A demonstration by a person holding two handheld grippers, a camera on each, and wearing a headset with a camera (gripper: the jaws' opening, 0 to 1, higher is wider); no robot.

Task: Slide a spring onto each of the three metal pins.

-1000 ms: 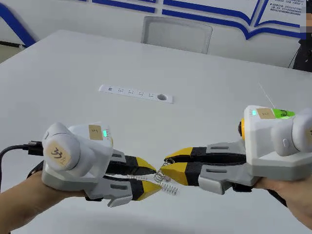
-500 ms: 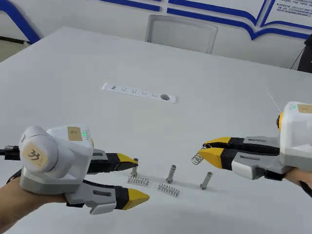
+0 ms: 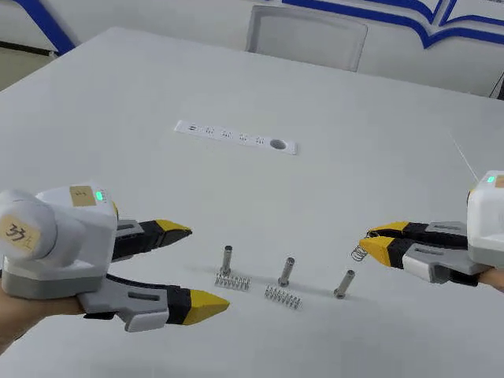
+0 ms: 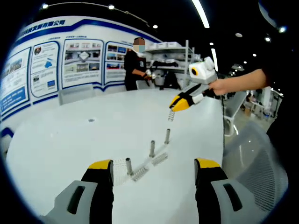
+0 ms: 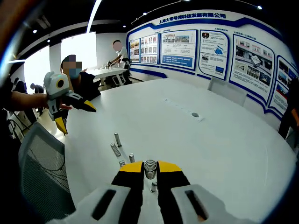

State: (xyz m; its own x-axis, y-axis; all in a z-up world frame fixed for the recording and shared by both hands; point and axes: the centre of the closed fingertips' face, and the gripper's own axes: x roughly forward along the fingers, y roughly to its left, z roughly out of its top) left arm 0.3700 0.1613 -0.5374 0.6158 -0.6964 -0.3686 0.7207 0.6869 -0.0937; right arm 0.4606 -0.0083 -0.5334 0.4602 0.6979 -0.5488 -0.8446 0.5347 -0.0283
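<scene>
**A:** What changed in the last second?

**B:** The 2 grippers were tip to tip over the parts. Now they have pulled well apart. The right gripper [image 3: 368,240] came away with a spring [image 3: 358,253] pinched at the tips of its closed fingers, up off the tabletop [image 3: 157,173].

**A:** And the left gripper [image 3: 207,266]?

**B:** Fingers wide apart, holding nothing.

**A:** The pins?

**B:** All 3 stand bare in a row: left pin [image 3: 227,257], middle pin [image 3: 287,270], right pin [image 3: 344,282]. A 2nd spring [image 3: 233,280] lies flat just beside the left pin, and a 3rd spring [image 3: 283,296] lies beside the middle pin.

**A:** Progress?

**B:** I'd say 0 of 3 are done. The held spring is nearest the right pin, so that one likely goes first.
</scene>
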